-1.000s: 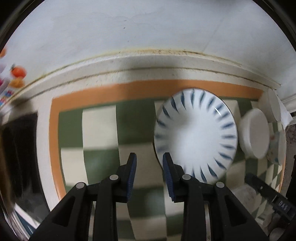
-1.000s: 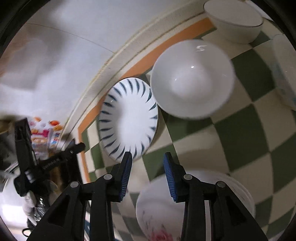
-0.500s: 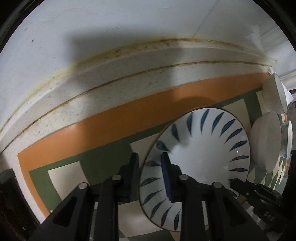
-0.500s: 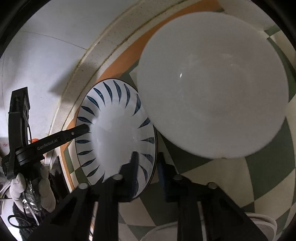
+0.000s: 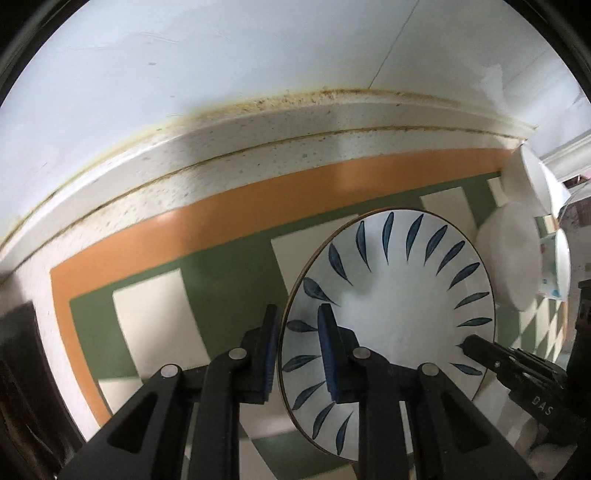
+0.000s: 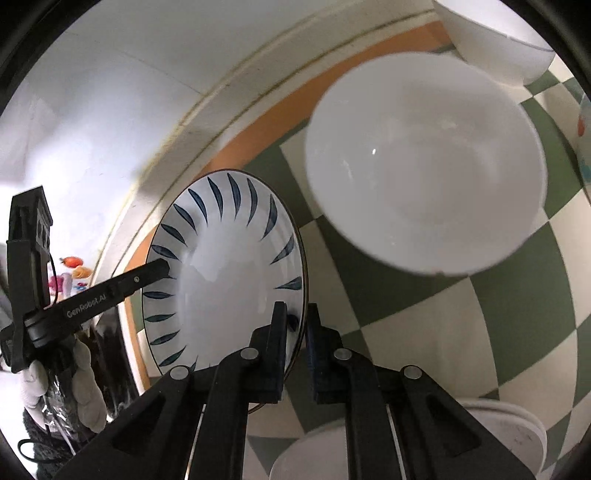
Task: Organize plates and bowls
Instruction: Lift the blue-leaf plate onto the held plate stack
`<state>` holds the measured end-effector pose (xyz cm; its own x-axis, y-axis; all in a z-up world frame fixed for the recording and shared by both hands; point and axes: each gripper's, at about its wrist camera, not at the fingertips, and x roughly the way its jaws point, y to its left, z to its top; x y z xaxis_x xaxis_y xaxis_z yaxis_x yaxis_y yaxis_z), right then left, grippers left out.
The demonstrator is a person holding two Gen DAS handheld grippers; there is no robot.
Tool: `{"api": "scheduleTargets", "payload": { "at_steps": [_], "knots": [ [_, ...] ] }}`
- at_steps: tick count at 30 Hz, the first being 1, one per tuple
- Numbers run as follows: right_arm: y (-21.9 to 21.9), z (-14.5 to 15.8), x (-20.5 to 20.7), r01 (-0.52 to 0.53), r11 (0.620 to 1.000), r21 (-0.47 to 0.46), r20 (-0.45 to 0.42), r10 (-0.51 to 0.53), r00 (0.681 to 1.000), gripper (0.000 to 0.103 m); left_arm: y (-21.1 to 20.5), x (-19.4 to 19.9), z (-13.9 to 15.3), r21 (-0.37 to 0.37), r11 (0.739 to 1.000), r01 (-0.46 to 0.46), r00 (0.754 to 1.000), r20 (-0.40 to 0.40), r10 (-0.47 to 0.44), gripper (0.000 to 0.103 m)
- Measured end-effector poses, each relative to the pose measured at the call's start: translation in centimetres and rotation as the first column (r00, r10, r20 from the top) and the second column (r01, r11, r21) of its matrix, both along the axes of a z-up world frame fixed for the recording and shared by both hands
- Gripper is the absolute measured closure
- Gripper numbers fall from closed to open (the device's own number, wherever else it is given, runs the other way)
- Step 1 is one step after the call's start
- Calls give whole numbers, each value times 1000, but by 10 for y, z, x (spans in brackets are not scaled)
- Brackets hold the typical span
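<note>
Left wrist view: the left gripper (image 5: 297, 354) clamps the nine-o'clock rim of the white round ceramic plate with blue leaf marks (image 5: 391, 317), on the green-checked cloth (image 5: 229, 280).

Right wrist view: the right gripper (image 6: 296, 326) pinches the plate's (image 6: 225, 273) five-o'clock rim. Lift both sides level, clearing the plain white bowl (image 6: 424, 170) at one o'clock.

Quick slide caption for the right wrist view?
Right tongs clamp the near rim of the blue-leaf plate, left tongs grip its far edge; white bowl sits beside it on the checkered mat.

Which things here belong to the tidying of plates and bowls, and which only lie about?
Belong:
blue-leaf plate, gripped by left gripper and right gripper
large white bowl
second white bowl

Lie about:
checkered mat
colourful packages
</note>
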<state>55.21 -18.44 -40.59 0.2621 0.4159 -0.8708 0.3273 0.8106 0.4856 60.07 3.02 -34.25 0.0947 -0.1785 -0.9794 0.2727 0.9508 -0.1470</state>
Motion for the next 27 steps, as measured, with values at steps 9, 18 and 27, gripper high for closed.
{"api": "scheduleTargets", "payload": {
  "at_steps": [9, 18, 27],
  "knots": [
    [-19, 55, -46, -84, 996, 7, 72, 83, 994, 92, 4, -64, 58, -63, 996, -59, 997, 54, 63, 84],
    [-56, 105, -100, -177, 984, -26, 120, 179, 977, 92, -19, -130, 98, -99, 989, -110, 989, 90, 119, 84],
    [-85, 103, -137, -247, 968, -32, 111, 249, 962, 92, -51, -181, 81, -97, 983, -156, 986, 48, 161, 84]
  ]
}}
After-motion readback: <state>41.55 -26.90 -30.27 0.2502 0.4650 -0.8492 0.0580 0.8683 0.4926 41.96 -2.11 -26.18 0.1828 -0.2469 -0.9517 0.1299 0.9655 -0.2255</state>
